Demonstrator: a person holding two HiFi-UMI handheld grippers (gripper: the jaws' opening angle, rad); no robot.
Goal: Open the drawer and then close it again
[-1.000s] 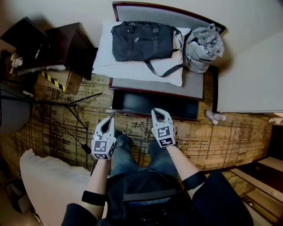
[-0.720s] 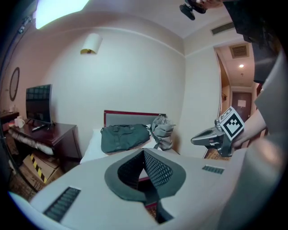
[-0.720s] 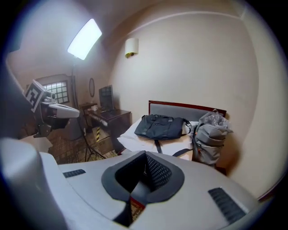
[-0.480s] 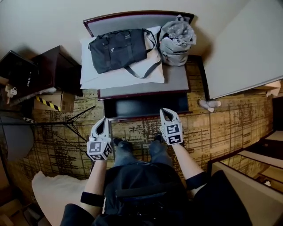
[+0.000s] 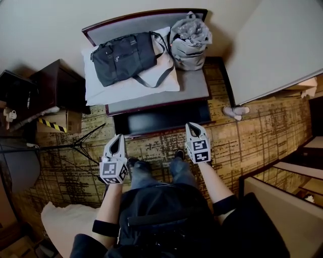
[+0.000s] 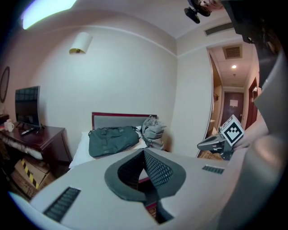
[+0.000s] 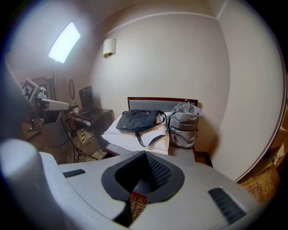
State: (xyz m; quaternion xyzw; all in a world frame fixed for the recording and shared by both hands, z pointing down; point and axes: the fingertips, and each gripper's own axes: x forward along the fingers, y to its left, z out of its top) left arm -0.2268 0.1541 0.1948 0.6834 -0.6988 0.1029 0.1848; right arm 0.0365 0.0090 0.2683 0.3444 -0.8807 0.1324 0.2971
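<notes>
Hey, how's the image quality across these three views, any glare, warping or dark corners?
Head view: even light, sharp, wide-angle warp bows the dark wooden bench frame. Left gripper view: bright ceiling light blows out at top left, corners black. Right gripper view: same round dark border, the ceiling light glaring white.
</notes>
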